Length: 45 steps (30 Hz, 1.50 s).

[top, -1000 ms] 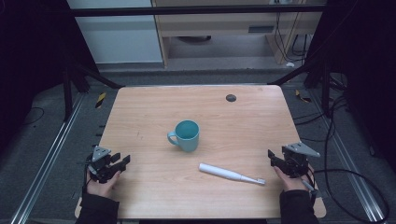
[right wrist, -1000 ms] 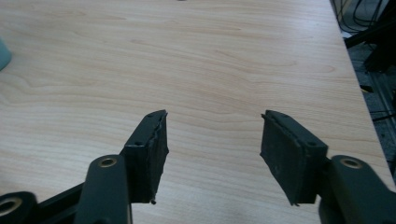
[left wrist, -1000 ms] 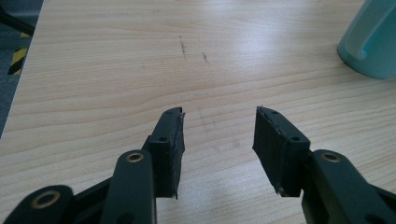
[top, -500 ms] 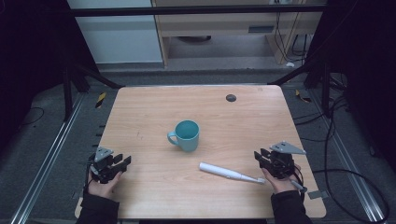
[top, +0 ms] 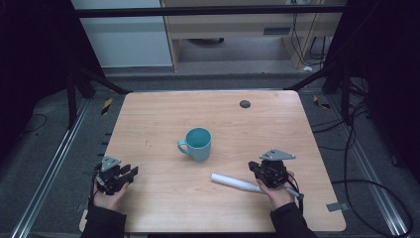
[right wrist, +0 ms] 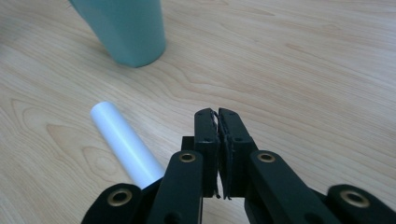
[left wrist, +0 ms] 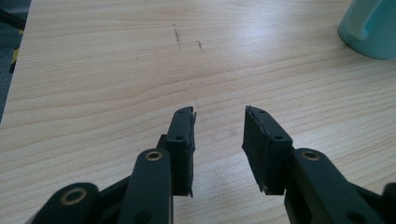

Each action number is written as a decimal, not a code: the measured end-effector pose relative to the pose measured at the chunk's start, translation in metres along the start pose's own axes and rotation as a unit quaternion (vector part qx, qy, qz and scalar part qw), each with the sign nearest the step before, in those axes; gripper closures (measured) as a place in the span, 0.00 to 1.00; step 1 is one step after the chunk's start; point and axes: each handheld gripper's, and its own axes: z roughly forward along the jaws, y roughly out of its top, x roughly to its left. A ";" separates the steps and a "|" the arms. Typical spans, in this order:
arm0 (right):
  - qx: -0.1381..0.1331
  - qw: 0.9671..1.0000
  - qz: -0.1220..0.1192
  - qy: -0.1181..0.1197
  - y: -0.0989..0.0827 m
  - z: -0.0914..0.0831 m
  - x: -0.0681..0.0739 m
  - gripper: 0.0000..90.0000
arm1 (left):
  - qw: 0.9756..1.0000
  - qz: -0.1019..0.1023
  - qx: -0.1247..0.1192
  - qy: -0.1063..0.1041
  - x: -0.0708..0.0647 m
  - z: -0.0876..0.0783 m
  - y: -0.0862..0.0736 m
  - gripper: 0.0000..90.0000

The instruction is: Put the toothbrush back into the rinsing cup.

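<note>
mug (top: 199, 144): teal, plain
tube (top: 234, 182): white
tabletop (top: 148, 119): pale wood grain
fingers (left wrist: 184, 140): black, ribbed pads

I see a wooden table (top: 148, 124) with a small dark round spot (top: 244, 103) near its far edge, faint scuff marks (left wrist: 177, 35) on the grain. Grey floor around it, metal rail (top: 54, 168) along one side, loose cables (top: 366, 188) on the other. Pale cabinet (top: 124, 34) and shelf unit (top: 233, 25) behind.
</note>
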 end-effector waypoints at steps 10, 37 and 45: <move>0.003 1.000 -0.007 0.024 0.009 0.023 0.022 1.00 | 1.000 -0.001 0.005 0.001 0.001 0.001 0.000 0.73; 0.052 0.998 -0.024 0.036 0.008 0.070 0.051 1.00 | 1.000 0.004 0.019 0.001 0.001 0.004 -0.001 0.73; 0.064 0.997 -0.029 0.037 0.006 0.072 0.053 1.00 | 1.000 0.005 0.017 0.002 0.001 0.003 -0.001 0.73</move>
